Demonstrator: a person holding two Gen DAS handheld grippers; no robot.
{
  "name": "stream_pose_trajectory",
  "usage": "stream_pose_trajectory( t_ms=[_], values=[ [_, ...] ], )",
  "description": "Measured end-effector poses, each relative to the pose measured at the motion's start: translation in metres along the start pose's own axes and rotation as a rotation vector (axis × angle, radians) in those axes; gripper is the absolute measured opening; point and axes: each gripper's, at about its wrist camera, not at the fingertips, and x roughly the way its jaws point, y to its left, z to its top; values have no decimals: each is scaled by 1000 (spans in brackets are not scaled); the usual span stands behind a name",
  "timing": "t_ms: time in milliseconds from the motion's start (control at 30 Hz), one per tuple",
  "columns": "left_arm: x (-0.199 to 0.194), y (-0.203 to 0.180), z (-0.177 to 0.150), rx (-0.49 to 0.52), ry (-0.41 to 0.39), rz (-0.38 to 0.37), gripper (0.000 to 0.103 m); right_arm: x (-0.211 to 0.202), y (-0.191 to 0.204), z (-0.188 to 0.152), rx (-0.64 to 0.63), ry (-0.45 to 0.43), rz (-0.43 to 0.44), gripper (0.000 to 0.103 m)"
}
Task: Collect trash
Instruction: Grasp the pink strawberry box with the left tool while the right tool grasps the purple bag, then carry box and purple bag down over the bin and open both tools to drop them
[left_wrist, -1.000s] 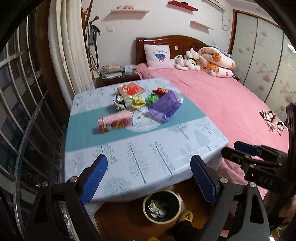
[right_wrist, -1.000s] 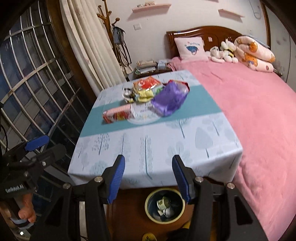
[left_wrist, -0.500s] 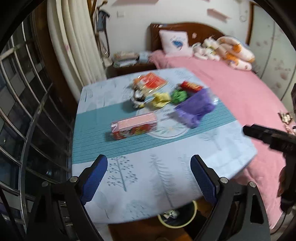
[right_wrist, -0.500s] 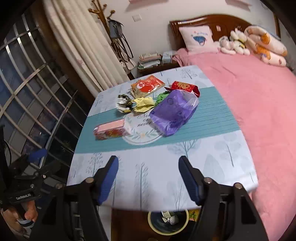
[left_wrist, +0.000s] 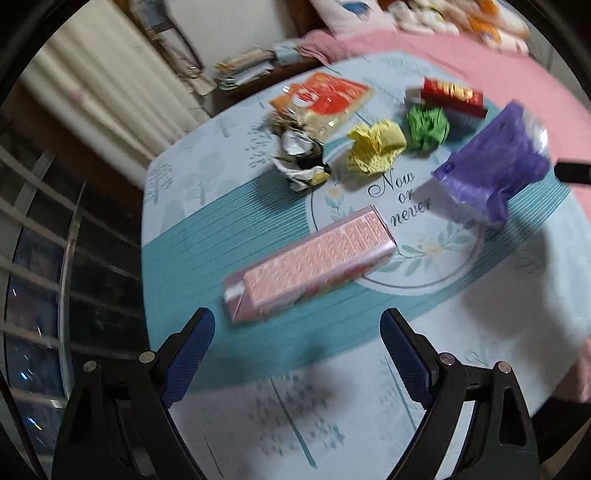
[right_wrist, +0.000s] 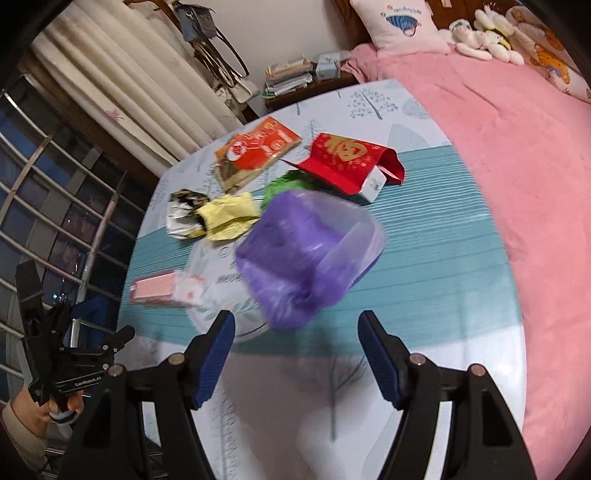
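Trash lies on the table (left_wrist: 221, 229): a long pink carton (left_wrist: 310, 267), a purple plastic bag (left_wrist: 495, 173), yellow crumpled paper (left_wrist: 376, 149), green crumpled paper (left_wrist: 426, 127), a silver crumpled wrapper (left_wrist: 301, 162), an orange snack packet (left_wrist: 325, 98) and a red box (left_wrist: 450, 96). My left gripper (left_wrist: 297, 336) hangs open just short of the pink carton, nothing between its fingers. My right gripper (right_wrist: 297, 336) is open right before the purple bag (right_wrist: 306, 258), empty. The pink carton (right_wrist: 162, 293) shows at the left of the right wrist view.
A pink bed (right_wrist: 517, 147) borders the table on the right. A curtain (right_wrist: 122, 81) and a barred window (right_wrist: 48, 206) are at the left. A nightstand with stacked papers (right_wrist: 291, 75) stands behind the table. A hand holding the left gripper (right_wrist: 70, 354) shows low left.
Both grippers have come forward and down over the table; the trash now looms large and the bin under the table has left view. The right jaws stand wider than before.
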Motion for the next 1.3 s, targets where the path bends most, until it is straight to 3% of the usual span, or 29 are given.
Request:
stream_pose_trajectory(
  t_ms=[233, 400, 567, 733, 800, 867, 900, 933, 1000, 1100, 1300],
  values=[
    [41, -10, 37, 131, 48, -17, 90, 36, -14, 24, -39, 49, 40, 69],
    [66, -18, 50, 206, 133, -67, 90, 51, -14, 33, -86, 72, 71, 69],
    [85, -16, 61, 163, 188, -103, 90, 64, -16, 40, -94, 97, 104, 69],
    [91, -6, 68, 31, 217, -157, 74, 77, -17, 46, -92, 109, 121, 69],
    [92, -2, 68, -16, 226, -177, 55, 81, -18, 47, -80, 106, 139, 69],
    [93, 2, 66, -79, 245, -191, 44, 85, -19, 48, -65, 106, 152, 69],
    [93, 3, 65, -102, 253, -192, 41, 86, -19, 48, -61, 107, 154, 65],
    [92, 4, 64, -125, 258, -189, 40, 88, -18, 47, -61, 108, 159, 46],
    [89, 6, 60, -169, 251, -210, 40, 90, -16, 46, -64, 123, 172, 23],
    [81, 9, 52, -243, 234, -218, 39, 87, -11, 40, -77, 108, 184, 15],
    [55, 16, 29, -396, 194, -244, 39, 66, 3, 26, -84, 74, 190, 13]
  ],
)
